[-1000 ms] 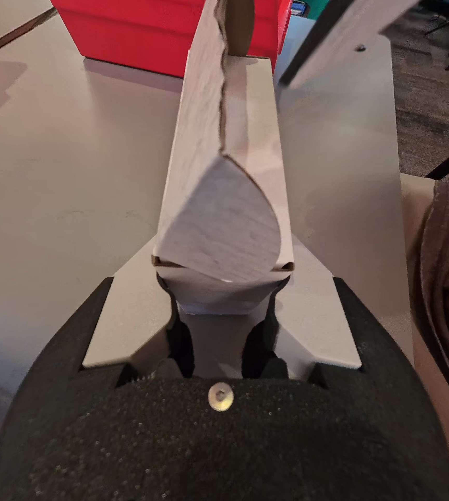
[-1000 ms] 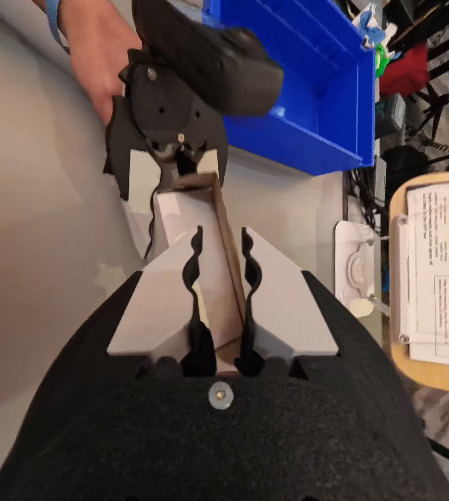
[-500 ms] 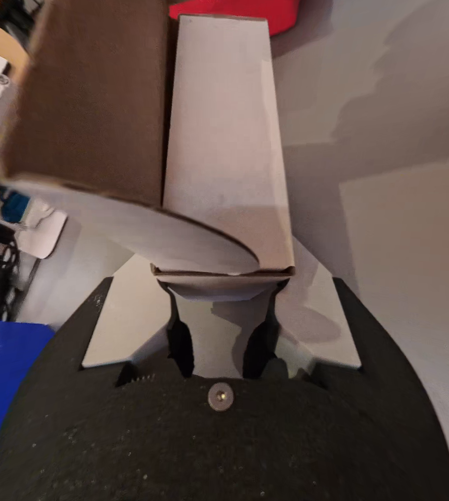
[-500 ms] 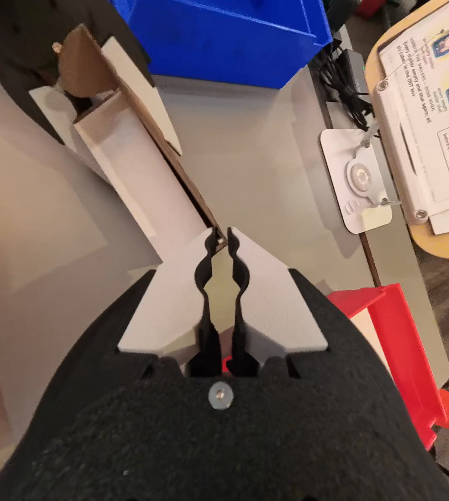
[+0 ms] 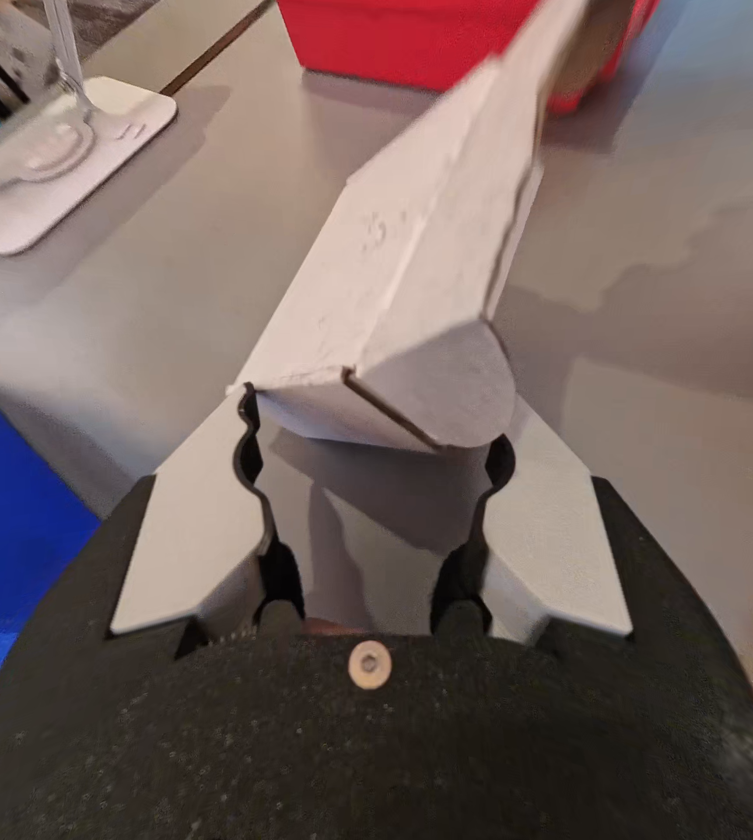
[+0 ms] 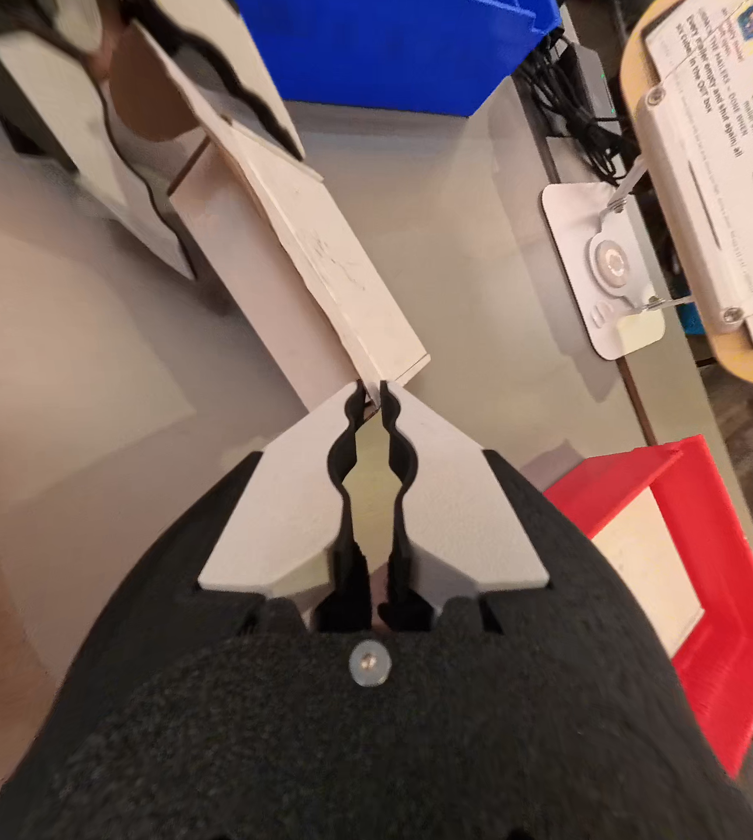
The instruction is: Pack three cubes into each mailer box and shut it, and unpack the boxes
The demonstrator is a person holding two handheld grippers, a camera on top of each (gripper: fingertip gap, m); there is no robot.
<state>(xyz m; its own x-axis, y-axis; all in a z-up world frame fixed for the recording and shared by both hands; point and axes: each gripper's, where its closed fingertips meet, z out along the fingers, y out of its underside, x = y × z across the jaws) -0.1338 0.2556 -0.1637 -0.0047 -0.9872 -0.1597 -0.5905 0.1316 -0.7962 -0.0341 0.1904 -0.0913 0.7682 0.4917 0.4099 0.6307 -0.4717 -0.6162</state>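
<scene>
A white mailer box (image 5: 411, 254) is held off the grey table between both grippers. My left gripper (image 5: 374, 413) is shut on one end of the box, by its rounded side flap, and the box runs away toward the upper right. In the right wrist view the box (image 6: 333, 272) runs from my right gripper (image 6: 370, 393) up to the left gripper (image 6: 161, 104) at the top left. My right gripper is shut on the thin cardboard edge at the box's near corner. The lid lies close against the body, with a brown inner flap showing at the far end. No cubes are in view.
A blue bin (image 6: 388, 45) stands beyond the box and shows at the left (image 5: 1, 500). A red bin (image 5: 411, 41) holds a white box (image 6: 638, 568). A white stand base (image 6: 606, 272) and a wooden board with a printed sheet (image 6: 729, 159) sit at the table's edge. The left gripper's tips are roughly 15 centimeters from the right gripper's.
Both grippers have swung round with the box. The lid, open with its brown inside showing half a second ago, now lies near the body. My right gripper has shifted to the box's corner.
</scene>
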